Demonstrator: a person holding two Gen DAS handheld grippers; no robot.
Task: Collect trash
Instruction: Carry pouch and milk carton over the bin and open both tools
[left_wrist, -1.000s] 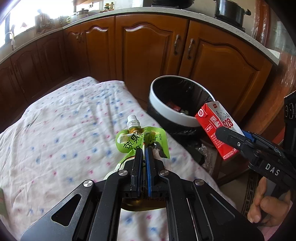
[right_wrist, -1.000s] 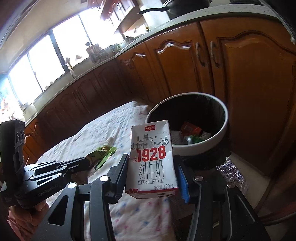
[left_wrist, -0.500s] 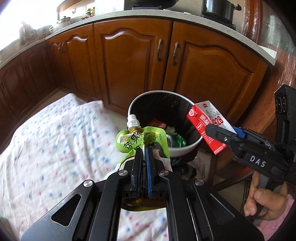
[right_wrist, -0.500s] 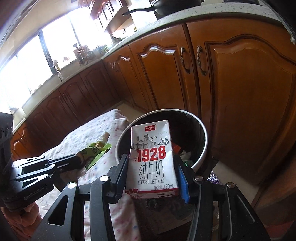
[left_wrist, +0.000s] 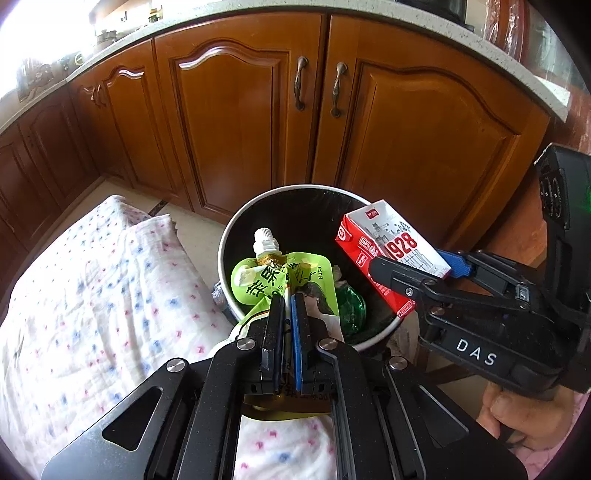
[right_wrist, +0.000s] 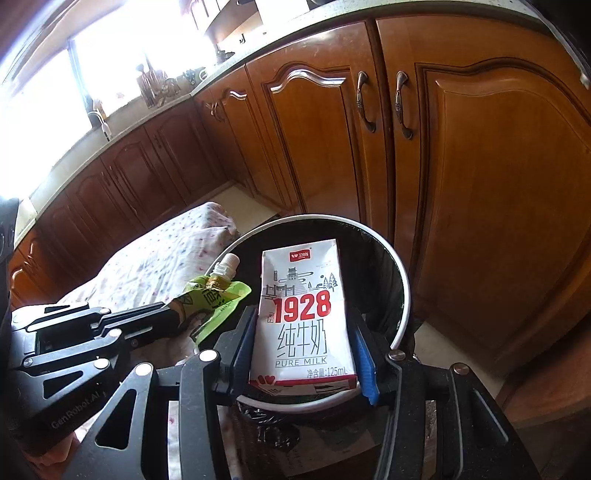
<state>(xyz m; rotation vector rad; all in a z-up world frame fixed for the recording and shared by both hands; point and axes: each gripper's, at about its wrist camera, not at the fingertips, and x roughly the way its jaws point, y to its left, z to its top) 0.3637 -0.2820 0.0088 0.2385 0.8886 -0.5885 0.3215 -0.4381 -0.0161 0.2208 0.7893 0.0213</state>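
Both grippers now over the bin, each with its piece of trash

A second ago the left gripper (left_wrist: 287, 295) held the green drink pouch (left_wrist: 273, 275) above the dotted cloth (left_wrist: 103, 288), with the trash bin (left_wrist: 226, 240) off at 1 o'clock; now pouch and spout hang over the bin's mouth, pinched narrow between the jaws; the right gripper (right_wrist: 301, 332) has likewise carried the milk carton (right_wrist: 303, 314) from short of the rim to above the black liner, clamped at both sides; transport looks done, and releasing both is likely next; the carton sits near the rim at 3 o'clock in the left view, so it could clip the edge.
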